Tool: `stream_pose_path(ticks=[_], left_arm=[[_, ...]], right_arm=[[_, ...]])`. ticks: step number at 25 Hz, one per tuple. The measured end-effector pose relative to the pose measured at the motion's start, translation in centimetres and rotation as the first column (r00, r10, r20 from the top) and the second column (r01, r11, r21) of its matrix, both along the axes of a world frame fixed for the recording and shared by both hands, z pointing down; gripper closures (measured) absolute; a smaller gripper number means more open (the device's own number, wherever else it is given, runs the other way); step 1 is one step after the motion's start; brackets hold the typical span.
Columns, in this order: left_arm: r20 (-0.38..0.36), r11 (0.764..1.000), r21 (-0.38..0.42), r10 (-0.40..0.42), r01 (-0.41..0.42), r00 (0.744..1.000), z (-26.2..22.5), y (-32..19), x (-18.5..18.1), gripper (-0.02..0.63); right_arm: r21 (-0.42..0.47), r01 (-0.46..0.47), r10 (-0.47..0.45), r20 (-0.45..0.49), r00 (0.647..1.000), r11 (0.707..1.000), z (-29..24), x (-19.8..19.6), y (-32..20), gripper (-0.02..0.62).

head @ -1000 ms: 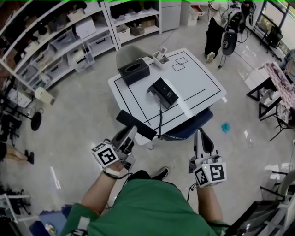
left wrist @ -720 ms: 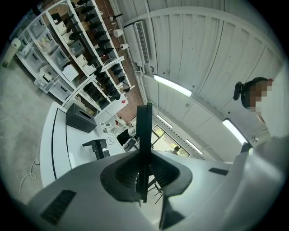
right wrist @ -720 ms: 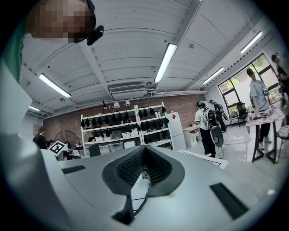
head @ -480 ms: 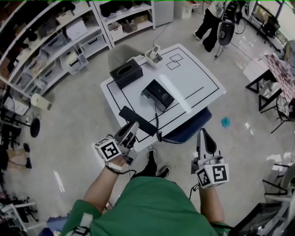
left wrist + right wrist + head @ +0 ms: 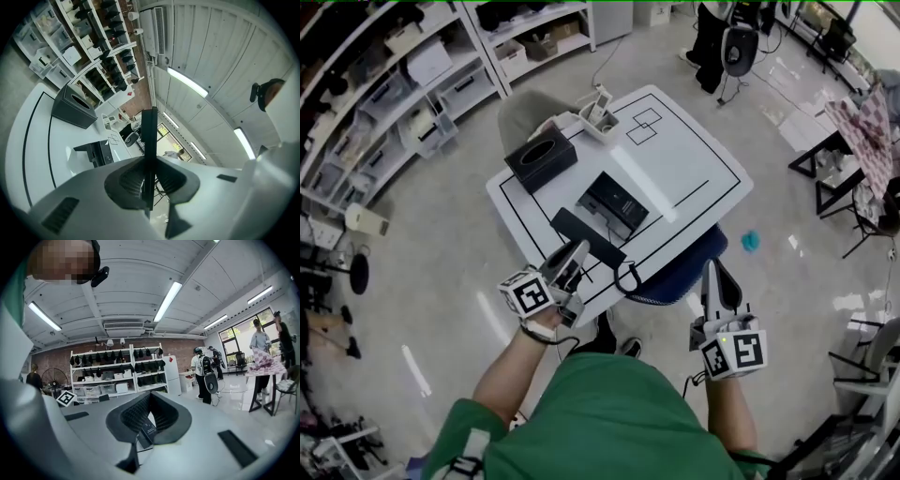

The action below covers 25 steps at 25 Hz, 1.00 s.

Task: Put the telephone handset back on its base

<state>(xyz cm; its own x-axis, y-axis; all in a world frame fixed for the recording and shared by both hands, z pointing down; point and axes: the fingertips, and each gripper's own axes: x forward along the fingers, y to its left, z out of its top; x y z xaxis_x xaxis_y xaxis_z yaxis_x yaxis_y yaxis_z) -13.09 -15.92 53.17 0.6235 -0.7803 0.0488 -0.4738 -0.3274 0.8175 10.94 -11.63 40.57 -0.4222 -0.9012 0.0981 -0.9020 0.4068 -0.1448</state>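
Observation:
The black telephone handset (image 5: 586, 236) hangs over the near edge of the white table (image 5: 694, 159), and my left gripper (image 5: 572, 258) is shut on its near end. Its cord (image 5: 628, 277) loops down off the table edge. The black base (image 5: 614, 202) sits mid-table just beyond the handset. In the left gripper view the handset (image 5: 149, 136) stands as a thin dark bar clamped between the jaws of the left gripper (image 5: 149, 161), with the base (image 5: 96, 152) ahead to the left. My right gripper (image 5: 712, 274) hovers off the table's near right corner, shut and empty; in its own view the right gripper (image 5: 150, 401) holds nothing.
A black tissue box (image 5: 541, 157) and a white holder (image 5: 597, 114) stand at the table's far-left side. A blue chair (image 5: 680, 267) is tucked under the near edge. Shelving (image 5: 403, 84) lines the left wall. A person (image 5: 712, 37) stands beyond the table.
The person has stepped closer to the table. My left gripper has carried the handset forward from off the table to over its near edge, nearer the base. The right gripper has also moved forward.

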Motion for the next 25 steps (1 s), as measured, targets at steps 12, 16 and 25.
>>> stream_pose_path(ticks=[12,16,25], left_arm=[[-0.045,0.995,-0.083,0.042,-0.046,0.998,5.7,-6.8,-0.1,0.523],[-0.035,0.990,-0.129,0.049,-0.054,0.998,8.7,-7.9,0.3,0.524],[-0.039,0.983,-0.180,0.012,-0.018,0.999,12.5,-10.4,2.0,0.523]], right_arm=[[-0.055,-0.031,0.029,-0.048,0.998,0.998,2.0,-2.6,-4.4,0.575],[-0.095,-0.031,0.026,-0.049,0.998,0.995,3.4,-2.5,-4.9,0.575],[-0.147,0.025,-0.029,-0.023,0.999,0.989,5.3,-0.8,-7.3,0.575]])
